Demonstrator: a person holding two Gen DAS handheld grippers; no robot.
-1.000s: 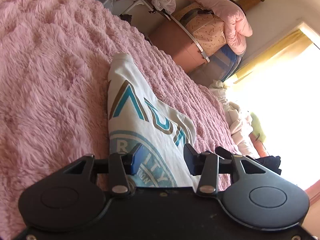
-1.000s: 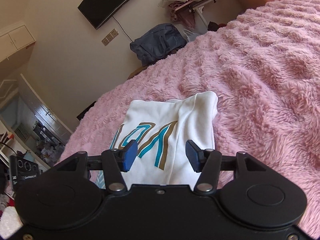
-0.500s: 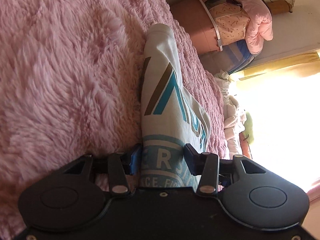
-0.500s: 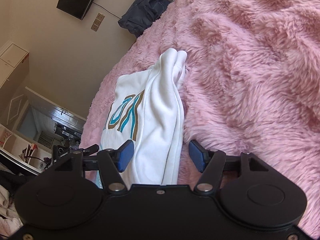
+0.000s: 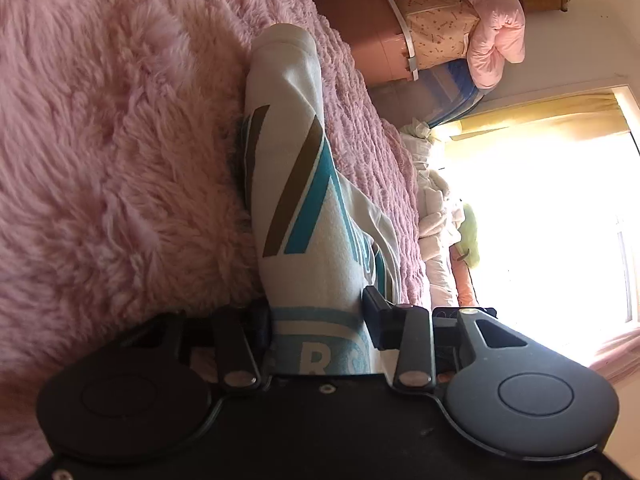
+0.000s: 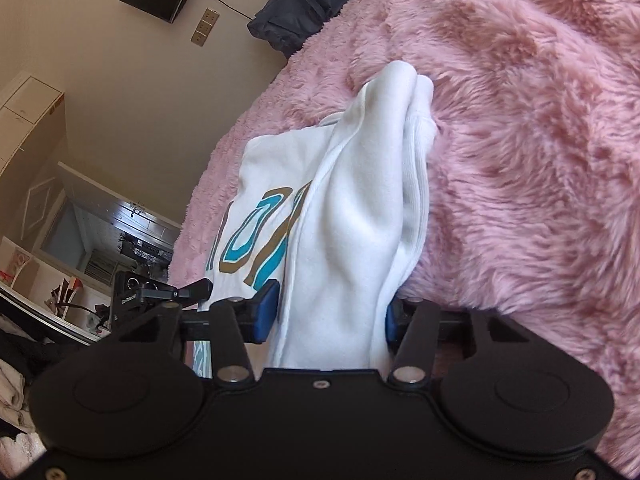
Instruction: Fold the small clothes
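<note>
White fleece with teal and brown lettering, the folded top [image 5: 298, 216] lies on a shaggy pink blanket [image 5: 120, 152] in the left wrist view, and the left gripper [image 5: 316, 320] has just been narrowing its jaws, whose pads now press both sides of the cloth's near printed edge. From the right wrist view the same top [image 6: 344, 216] is bunched into thick plain-white folds on the blanket [image 6: 520, 140], and the right gripper [image 6: 330, 314], its jaws likewise just drawn closer, pinches that bundle between its blue pads [image 6: 266, 312].
</note>
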